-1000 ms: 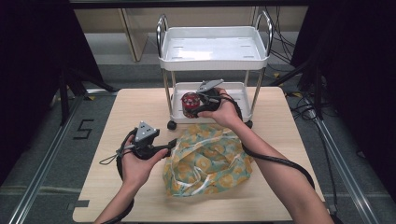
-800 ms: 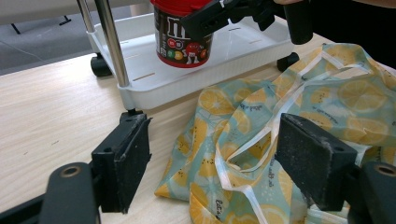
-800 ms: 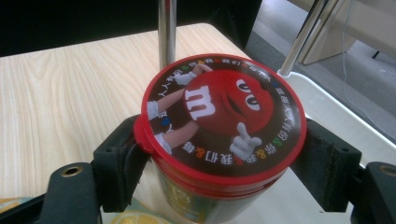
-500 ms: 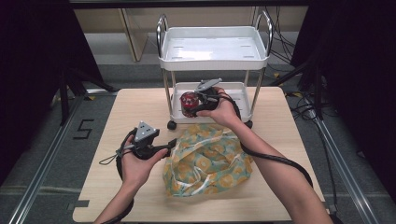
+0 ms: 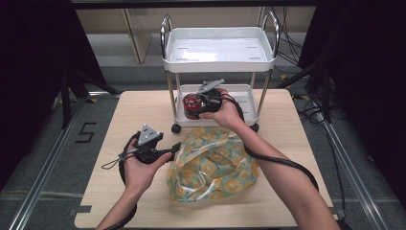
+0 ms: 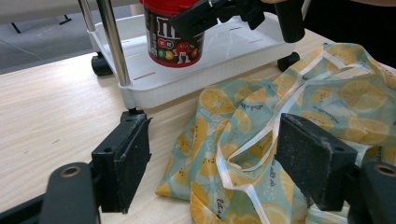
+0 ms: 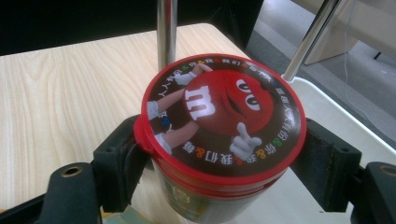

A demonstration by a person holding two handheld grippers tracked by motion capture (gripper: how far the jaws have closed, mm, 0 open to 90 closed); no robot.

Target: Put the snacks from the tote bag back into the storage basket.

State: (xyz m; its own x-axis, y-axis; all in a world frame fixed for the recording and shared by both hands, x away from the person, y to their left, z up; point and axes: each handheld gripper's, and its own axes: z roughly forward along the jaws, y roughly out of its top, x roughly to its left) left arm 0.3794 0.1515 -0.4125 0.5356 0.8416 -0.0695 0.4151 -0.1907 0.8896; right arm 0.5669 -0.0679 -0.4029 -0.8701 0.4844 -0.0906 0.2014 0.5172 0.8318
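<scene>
A tub with a red M&M's lid (image 5: 190,102) (image 7: 224,121) (image 6: 175,35) is clamped between the jaws of my right gripper (image 5: 194,106) (image 7: 224,158), which is shut on it. It sits over the front left part of the white cart's lower shelf (image 5: 244,101) (image 6: 229,51). I cannot tell if it rests on the shelf. A crumpled lemon-print cloth bag (image 5: 213,165) (image 6: 327,93) lies on the table in front of the cart. My left gripper (image 5: 173,148) (image 6: 219,158) stands open at the bag's left edge, jaws either side of a fold.
The white two-tier cart stands at the table's far edge, its top tray (image 5: 218,64) bare, with chrome posts (image 7: 166,32) and black castors (image 6: 100,65). Bare wooden table (image 5: 119,110) lies left of the bag. Floor and cables lie beyond the right edge.
</scene>
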